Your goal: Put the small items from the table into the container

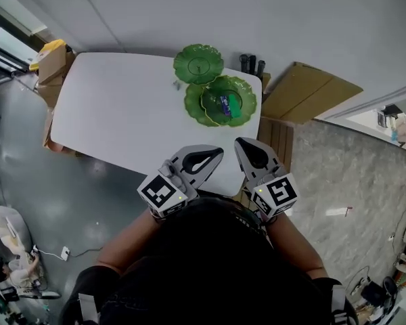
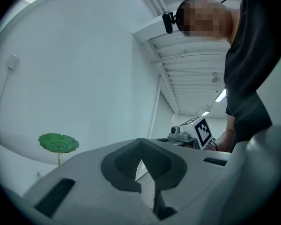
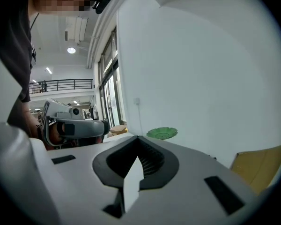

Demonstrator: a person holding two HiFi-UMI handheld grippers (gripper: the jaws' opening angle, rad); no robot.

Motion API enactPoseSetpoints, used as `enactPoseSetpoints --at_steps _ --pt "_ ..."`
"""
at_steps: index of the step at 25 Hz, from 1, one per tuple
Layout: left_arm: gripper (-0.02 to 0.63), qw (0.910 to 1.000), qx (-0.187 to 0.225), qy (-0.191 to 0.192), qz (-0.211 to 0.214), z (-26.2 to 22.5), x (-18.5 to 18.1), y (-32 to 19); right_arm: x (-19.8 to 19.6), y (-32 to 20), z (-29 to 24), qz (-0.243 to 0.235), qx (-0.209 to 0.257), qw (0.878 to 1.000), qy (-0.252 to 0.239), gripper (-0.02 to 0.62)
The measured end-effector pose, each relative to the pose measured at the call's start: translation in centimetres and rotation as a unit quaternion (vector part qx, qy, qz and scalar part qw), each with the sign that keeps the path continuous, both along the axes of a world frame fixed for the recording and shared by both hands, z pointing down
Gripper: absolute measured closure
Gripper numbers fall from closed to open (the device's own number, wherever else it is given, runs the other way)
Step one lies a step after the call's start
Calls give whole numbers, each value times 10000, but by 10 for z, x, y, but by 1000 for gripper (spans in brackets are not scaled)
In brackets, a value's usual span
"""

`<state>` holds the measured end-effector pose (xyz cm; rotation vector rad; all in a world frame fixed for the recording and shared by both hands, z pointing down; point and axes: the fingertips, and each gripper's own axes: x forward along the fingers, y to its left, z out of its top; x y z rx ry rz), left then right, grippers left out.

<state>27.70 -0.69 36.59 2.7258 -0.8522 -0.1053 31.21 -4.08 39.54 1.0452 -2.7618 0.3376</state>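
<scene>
A green leaf-shaped bowl (image 1: 243, 90) at the white table's (image 1: 122, 114) far right corner holds a blue item (image 1: 224, 104) and a green item (image 1: 235, 107). It rests on a flat green leaf plate (image 1: 197, 108). A second green leaf dish (image 1: 198, 63) stands behind it, raised on a stem in the left gripper view (image 2: 59, 142) and also seen in the right gripper view (image 3: 162, 133). My left gripper (image 1: 218, 152) and right gripper (image 1: 239, 143) hover side by side over the table's near edge, both shut and holding nothing. No loose small item shows on the tabletop.
Cardboard boxes (image 1: 51, 63) stand off the table's left end. A flat cardboard sheet (image 1: 304, 90) leans to the right, above a wooden crate (image 1: 276, 137). Dark cylinders (image 1: 252, 64) stand behind the bowl. A white wall lies beyond the table.
</scene>
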Motion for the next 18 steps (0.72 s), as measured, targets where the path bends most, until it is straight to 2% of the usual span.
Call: enactPoseSetpoints --at_steps 4,10,13,18 --pt "600 9994 -157 5 -304 7 -30 2 -30 -1 7 -356 -98 9993 -72 580" --pt "600 9989 36 -36 -469 6 -72 3 -73 0 0 -598 -85 9981 -156 578" --pt "600 9990 -95 167 -405 4 -92 -5 -89 -7 3 -556 -100 9984 -75 578" --pt "600 9998 -58 194 -34 8 -133 -18 -115 -24 13 -158 -106 9997 121 578"
